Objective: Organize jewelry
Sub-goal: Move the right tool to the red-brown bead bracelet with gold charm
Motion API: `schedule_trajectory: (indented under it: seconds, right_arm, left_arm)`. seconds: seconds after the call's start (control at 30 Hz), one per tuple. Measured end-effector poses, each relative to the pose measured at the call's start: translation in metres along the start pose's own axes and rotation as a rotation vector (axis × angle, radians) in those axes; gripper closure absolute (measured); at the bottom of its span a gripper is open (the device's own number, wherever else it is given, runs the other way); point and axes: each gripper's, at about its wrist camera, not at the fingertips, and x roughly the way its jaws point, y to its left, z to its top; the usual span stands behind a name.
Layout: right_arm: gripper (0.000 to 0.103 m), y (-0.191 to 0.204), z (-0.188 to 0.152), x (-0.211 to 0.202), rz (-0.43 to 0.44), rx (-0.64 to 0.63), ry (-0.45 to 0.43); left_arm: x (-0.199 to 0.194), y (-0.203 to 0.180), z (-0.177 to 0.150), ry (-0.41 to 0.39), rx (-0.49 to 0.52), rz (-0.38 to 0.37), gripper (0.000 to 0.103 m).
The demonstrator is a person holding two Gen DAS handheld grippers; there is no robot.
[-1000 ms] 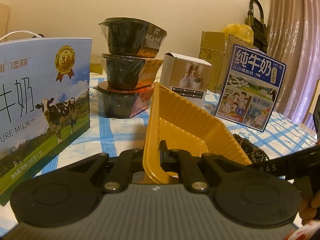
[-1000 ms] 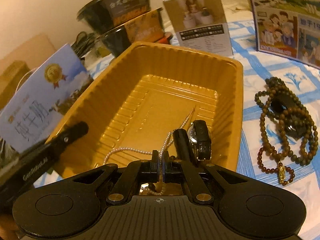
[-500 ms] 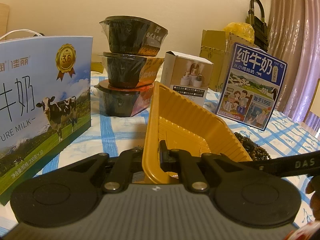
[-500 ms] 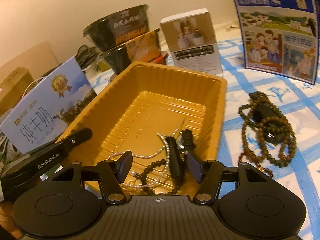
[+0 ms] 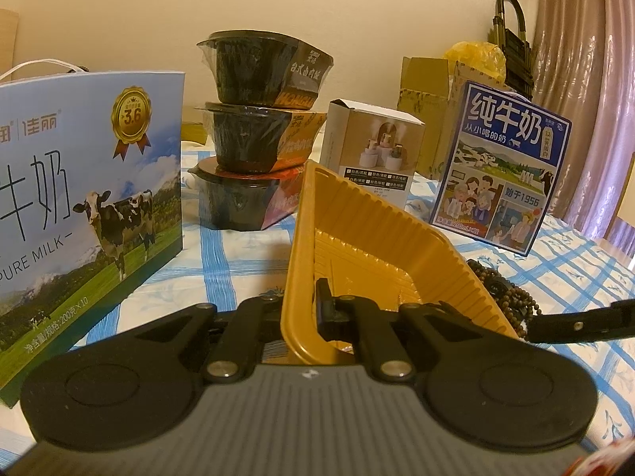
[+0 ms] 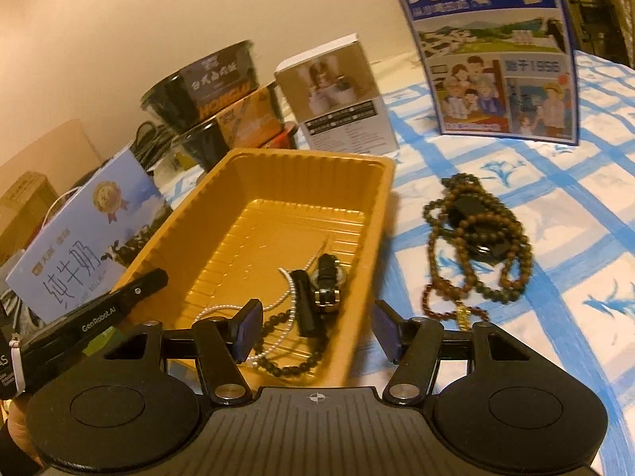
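Table (image 6: 575, 214) under a blue-and-white checked cloth, bearing all items. Large milk carton (image 5: 79, 198) with a cow picture, standing at the left; a smaller blue milk box (image 5: 504, 166) upright at the far right. Three black instant-noodle bowls (image 5: 258, 127) stacked at the back, a small white product box (image 5: 373, 146) beside them. Orange ribbed plastic tray (image 6: 278, 206), centre, one long rim raised off the cloth: the left gripper (image 5: 305, 309) is clamped tight on that near rim. Inside the tray, near end: a wristwatch (image 6: 327, 281) with a dark strap, a white pearl strand (image 6: 285, 297), a dark bead bracelet (image 6: 293, 357), all tangled together. On the cloth just right of the tray, apart from it: a heap of brown bead necklaces (image 6: 476, 238) over a dark object. Right gripper (image 6: 315, 329), jaws about half apart and empty, hovering above the tray's near right corner; they have just been opening, with nothing between them.
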Motion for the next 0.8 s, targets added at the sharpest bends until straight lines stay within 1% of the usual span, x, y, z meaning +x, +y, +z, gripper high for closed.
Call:
schedule_trajectory:
  seconds: [0.1,0.43,0.6,0.8]
  right_arm:
    - [0.043,-0.011,-0.002,-0.008,-0.023,0.019,-0.018]
    - [0.043,-0.047,-0.005,-0.016,-0.145,0.047,-0.024]
    - [0.043,-0.055,-0.007,-0.011,-0.184,0.025,-0.011]
    - [0.043,-0.061,-0.009,0.005,-0.205,-0.025,0.009]
  left_arm:
    - [0.0,0.0,0.0,-0.001,0.002,0.0,0.097]
    - [0.0,0.0,0.0,0.0,0.004,0.001,0.097]
    - [0.0,0.0,0.0,0.0,0.003,0.001,0.097]
    - [0.0,-0.001,0.0,0.0,0.006,0.001,0.097]
